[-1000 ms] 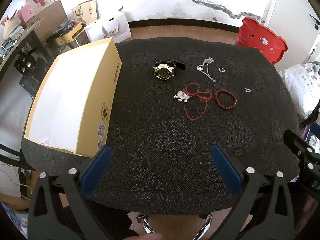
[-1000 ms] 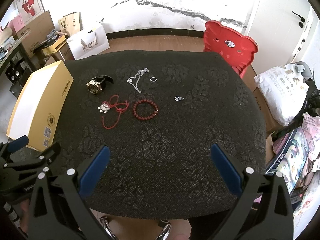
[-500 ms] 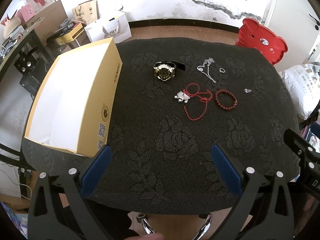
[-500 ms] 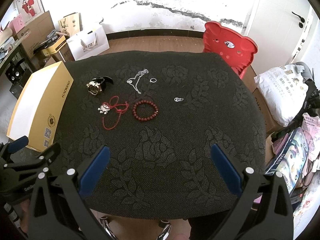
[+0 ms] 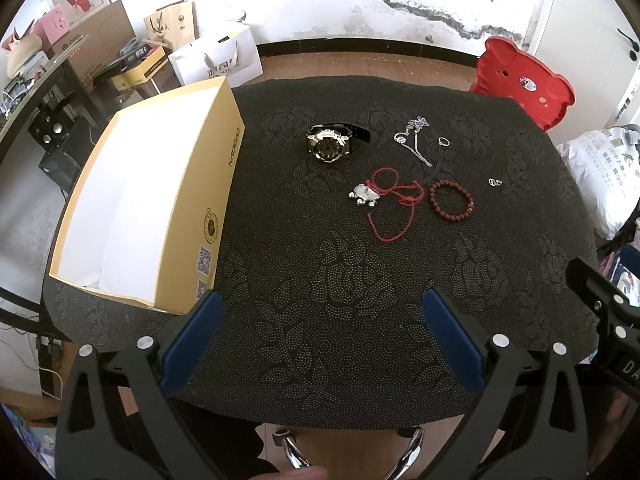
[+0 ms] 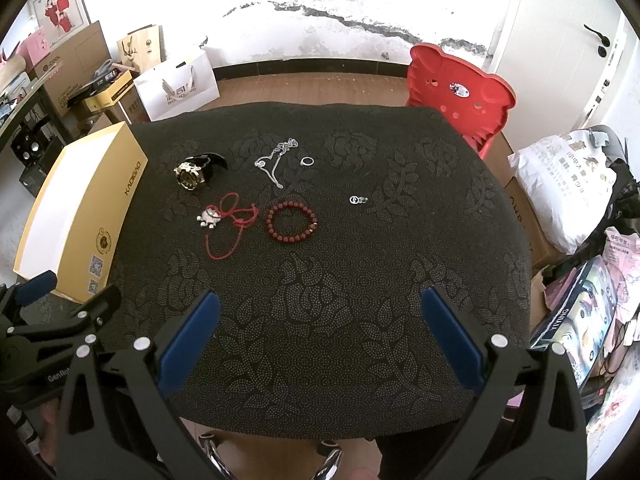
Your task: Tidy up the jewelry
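Note:
On the black patterned tablecloth (image 5: pixel 320 288) lie a gold watch (image 5: pixel 329 145), a silver chain necklace (image 5: pixel 414 137), a small ring (image 5: pixel 443 142), a red cord with a silver charm (image 5: pixel 384 200), a dark red bead bracelet (image 5: pixel 451 201) and a small silver earring (image 5: pixel 495 182). An open yellow box (image 5: pixel 140 208) with a white inside stands at the left. My left gripper (image 5: pixel 320 320) is open and empty above the table's near edge. My right gripper (image 6: pixel 318 320) is open and empty too. The same pieces show in the right wrist view: watch (image 6: pixel 192 174), bracelet (image 6: pixel 291 222), earring (image 6: pixel 357 200).
A red plastic chair (image 6: pixel 460 88) stands behind the table at the right. Bags and boxes (image 6: pixel 568 184) crowd the floor to the right. A white paper bag (image 5: pixel 218 60) and cartons sit at the back left. The left gripper's body (image 6: pixel 52 320) shows at the right wrist view's lower left.

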`<action>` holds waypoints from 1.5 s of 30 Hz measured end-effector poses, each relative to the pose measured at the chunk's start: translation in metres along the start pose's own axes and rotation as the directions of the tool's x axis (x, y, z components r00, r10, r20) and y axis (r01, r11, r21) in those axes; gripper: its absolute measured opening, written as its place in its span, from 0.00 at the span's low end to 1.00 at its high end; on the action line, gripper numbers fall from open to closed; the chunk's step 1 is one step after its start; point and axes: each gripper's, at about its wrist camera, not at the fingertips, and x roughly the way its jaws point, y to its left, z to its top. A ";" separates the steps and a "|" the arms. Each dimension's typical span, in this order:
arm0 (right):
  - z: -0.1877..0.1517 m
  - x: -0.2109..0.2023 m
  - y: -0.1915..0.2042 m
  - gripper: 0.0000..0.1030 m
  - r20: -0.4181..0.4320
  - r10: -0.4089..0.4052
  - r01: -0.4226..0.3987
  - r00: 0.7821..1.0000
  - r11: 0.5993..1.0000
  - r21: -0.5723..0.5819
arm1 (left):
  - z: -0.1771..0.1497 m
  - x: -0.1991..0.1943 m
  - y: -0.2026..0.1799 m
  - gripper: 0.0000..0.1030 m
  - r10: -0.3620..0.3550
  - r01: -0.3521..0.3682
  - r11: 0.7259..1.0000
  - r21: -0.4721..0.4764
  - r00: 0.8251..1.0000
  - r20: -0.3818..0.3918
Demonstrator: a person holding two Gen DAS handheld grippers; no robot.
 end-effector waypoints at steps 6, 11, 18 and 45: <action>0.000 0.000 0.000 0.95 -0.001 0.000 0.000 1.000 1.000 0.001 | 0.000 0.000 0.001 0.95 0.002 -0.002 1.000 -0.002 1.000 -0.001; 0.000 0.000 0.000 0.95 -0.001 -0.001 0.001 1.000 1.000 0.000 | 0.000 0.000 0.001 0.95 0.002 -0.002 1.000 -0.001 1.000 0.000; 0.000 0.000 0.000 0.95 0.000 0.001 -0.001 1.000 1.000 0.000 | 0.000 0.000 0.001 0.95 0.002 -0.002 1.000 0.003 1.000 0.000; 0.016 0.047 -0.013 0.95 -0.010 0.065 -0.064 0.998 0.997 0.041 | 0.018 0.043 -0.003 0.95 0.000 0.000 1.000 0.007 1.000 -0.025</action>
